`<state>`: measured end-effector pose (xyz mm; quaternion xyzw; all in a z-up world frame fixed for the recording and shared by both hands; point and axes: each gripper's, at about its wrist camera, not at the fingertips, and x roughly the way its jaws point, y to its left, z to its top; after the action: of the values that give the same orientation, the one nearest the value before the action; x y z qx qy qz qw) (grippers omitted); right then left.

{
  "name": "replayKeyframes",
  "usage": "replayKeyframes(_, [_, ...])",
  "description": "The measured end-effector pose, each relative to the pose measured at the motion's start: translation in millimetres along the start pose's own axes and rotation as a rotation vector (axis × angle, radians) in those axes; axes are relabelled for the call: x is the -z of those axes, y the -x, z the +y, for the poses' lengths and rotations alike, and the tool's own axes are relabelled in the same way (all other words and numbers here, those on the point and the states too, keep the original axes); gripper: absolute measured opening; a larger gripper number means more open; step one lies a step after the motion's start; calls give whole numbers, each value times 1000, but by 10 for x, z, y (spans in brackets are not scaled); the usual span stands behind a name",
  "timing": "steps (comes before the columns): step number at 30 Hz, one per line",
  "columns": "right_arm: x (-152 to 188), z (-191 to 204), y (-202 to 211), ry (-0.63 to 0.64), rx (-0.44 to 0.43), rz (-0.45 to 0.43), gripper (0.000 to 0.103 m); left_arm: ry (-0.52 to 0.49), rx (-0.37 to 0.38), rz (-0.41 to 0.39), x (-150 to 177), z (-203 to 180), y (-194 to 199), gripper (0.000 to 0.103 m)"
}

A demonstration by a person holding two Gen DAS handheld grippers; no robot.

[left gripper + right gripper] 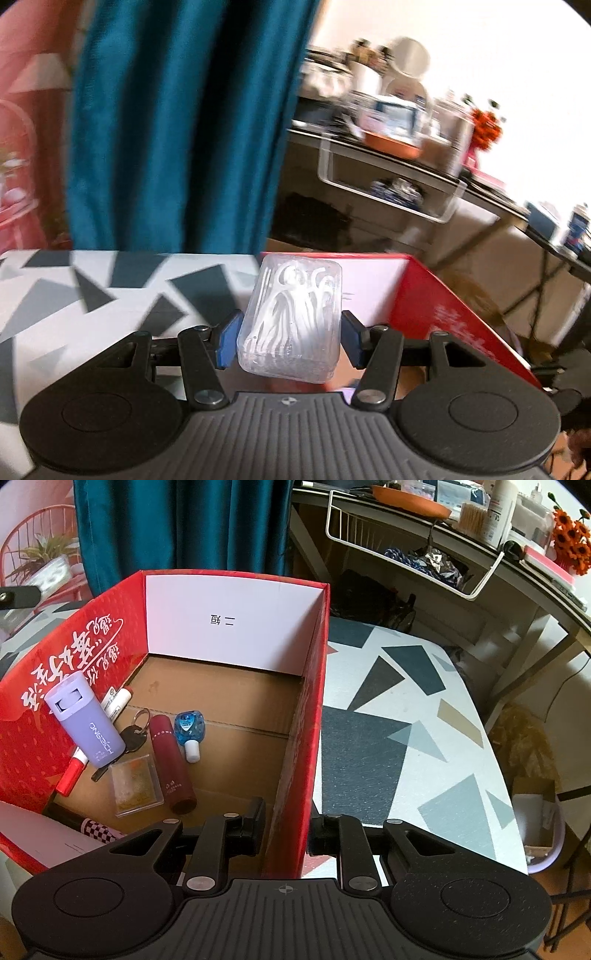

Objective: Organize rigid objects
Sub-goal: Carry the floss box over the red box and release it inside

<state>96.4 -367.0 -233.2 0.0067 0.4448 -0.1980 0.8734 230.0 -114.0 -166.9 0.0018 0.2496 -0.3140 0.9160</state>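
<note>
My left gripper (289,338) is shut on a clear plastic case of white floss picks (291,314) and holds it up near the red cardboard box (436,306). My right gripper (286,832) straddles the right wall of the red box (306,716), one finger inside and one outside, shut on that wall. Inside the box lie a lilac tube (86,722), a maroon tube (171,762), a small blue bottle (190,731), keys (133,734), a clear flat case (136,784) and a red-capped pen (72,771).
The box stands on a table with a grey, black and white triangle pattern (406,716). A teal curtain (177,122) hangs behind. A cluttered dark shelf with a white wire basket (406,550) runs at the right. The left wrist view is blurred.
</note>
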Motion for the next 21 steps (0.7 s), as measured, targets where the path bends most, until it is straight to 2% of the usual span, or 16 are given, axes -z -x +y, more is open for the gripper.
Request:
replayKeyframes(9, [-1,12,3,15,9,2,18,-120,103,55,19,-386,-348,59])
replayKeyframes(17, [-3,7,5,16,12,1,17,-169,139,149,169,-512,-597,59])
replayKeyframes(21, [-4,6,3,16,13,1,17,-171,136,158,185,-483,-626,59])
